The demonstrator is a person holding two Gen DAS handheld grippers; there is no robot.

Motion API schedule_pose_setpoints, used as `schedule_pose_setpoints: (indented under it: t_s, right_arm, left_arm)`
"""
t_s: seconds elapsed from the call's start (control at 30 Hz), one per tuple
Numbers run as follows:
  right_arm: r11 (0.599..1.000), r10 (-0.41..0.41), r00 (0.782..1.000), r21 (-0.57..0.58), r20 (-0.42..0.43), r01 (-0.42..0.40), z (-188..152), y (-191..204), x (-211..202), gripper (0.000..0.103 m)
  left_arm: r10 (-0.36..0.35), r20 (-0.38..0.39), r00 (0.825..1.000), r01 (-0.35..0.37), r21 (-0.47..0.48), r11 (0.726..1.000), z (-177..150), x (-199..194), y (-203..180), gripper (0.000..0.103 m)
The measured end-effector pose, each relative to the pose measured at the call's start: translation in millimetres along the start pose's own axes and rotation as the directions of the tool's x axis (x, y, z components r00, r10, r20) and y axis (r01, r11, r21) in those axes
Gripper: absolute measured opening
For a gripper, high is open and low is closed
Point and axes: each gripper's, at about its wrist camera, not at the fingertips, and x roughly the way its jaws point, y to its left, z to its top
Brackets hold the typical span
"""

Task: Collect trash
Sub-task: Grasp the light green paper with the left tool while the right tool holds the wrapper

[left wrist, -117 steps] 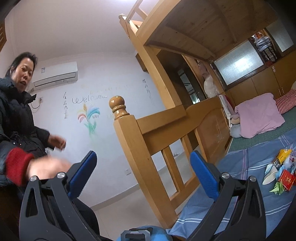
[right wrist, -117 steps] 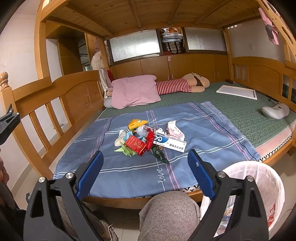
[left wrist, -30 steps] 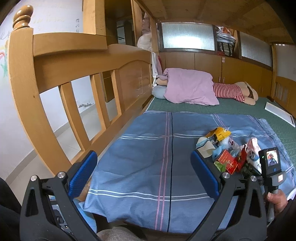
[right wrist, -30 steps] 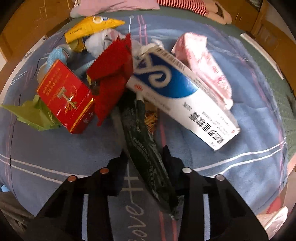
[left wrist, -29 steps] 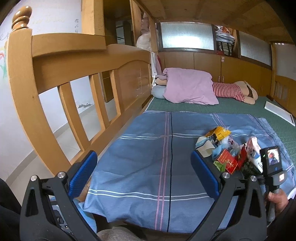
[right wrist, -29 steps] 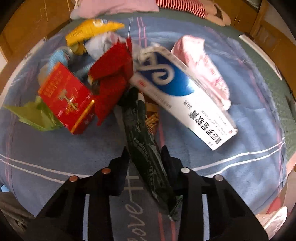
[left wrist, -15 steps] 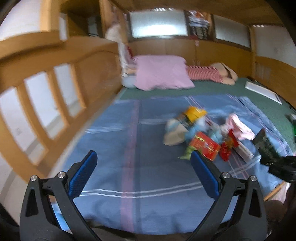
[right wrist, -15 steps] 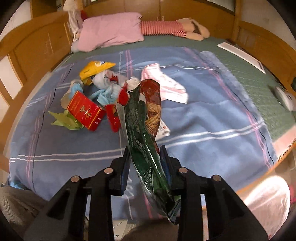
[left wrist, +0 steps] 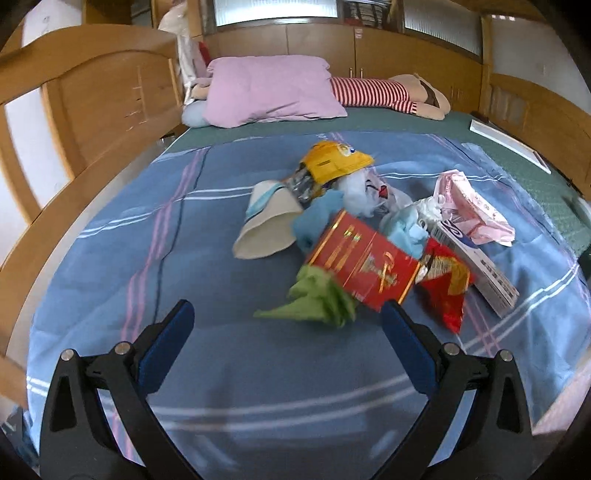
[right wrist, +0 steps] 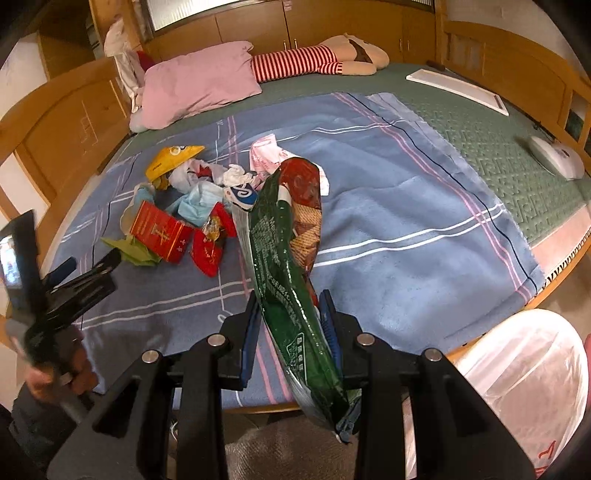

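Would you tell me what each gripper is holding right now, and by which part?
The right gripper pinches the green wrapper near its lower end. The left gripper is open and holds nothing.

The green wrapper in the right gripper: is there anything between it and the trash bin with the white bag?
Nothing visible does. The right gripper holds the green wrapper above the bed edge, and the white-lined bin stands open to its right.

— How's the light on my feeds?
— Even and soft, daylight through the frosted windows (left wrist: 275, 9) behind the bed; shadows are faint.
— Sharpness?
— My left view smears low down, the blue blanket (left wrist: 207, 258) blurred. The right view is crisper, with glare on the green wrapper (right wrist: 284, 273). Fisheye bends both edges, corners black.
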Motion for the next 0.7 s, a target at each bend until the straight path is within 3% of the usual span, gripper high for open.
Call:
schedule_pose_setpoints:
  t_s: [0.1, 0.13, 0.17, 0.2, 0.23, 0.33, 0.47, 0.7]
  right_arm:
    - [1.0, -0.001, 1.0, 0.004, -0.002, 0.001, 2.6, -1.5, 2.0, 0.032]
    - [1.0, -0.002, 1.0, 0.004, -0.004, 0.002, 3.3, -1.6, 2.7, 0.032]
    - [1.0, -0.003, 1.0, 0.007, -0.005, 0.003, 3.7, -2.0, 2.8, 0.032]
    - [1.0, -0.002, 1.0, 0.008, -0.005, 0.002, 4.1, -2.6, 2.7, 0.032]
    - [1.0, -0.002, 1.0, 0.01, -0.004, 0.002, 4.4, -3.2, 2.0, 0.032]
    - [1.0, 0.013, 1.0, 0.025, 0.004, -0.013, 4.8, -4.3, -2.6, 0.032]
    - [1.0, 0.024, 0.999, 0.015, 0.032, -0.025, 4.2, 1.6, -16.1, 0.032]
    - [0.999, 0.051, 0.993, 0.009, 0.103, -0.052, -0.8, 9.7, -54.8, 0.032]
  left_arm:
    - [-0.016, -0.033, 0.999, 0.015, -0.015, 1.0, 6.0, 25.0, -3.8, 0.099]
    - [-0.022, -0.053, 0.998, 0.02, -0.029, 0.999, 7.0, 32.7, -2.5, 0.085]
    - [-0.038, -0.086, 0.996, 0.034, -0.04, 0.999, 6.9, 39.9, -0.3, 0.052]
    - [-0.059, -0.117, 0.991, 0.055, -0.039, 0.998, 5.3, 44.8, 0.6, 0.036]
    - [-0.074, -0.129, 0.989, 0.069, -0.042, 0.997, 4.3, 45.7, 1.9, 0.023]
    - [-0.052, -0.113, 0.992, 0.047, -0.044, 0.998, -0.3, 33.1, 9.6, 0.008]
    - [-0.051, -0.08, 0.995, 0.045, -0.074, 0.996, -0.9, 0.1, 24.8, 0.007]
    - [-0.095, 0.077, 0.993, 0.098, -0.035, 0.995, 12.0, -96.3, 24.6, 0.007]
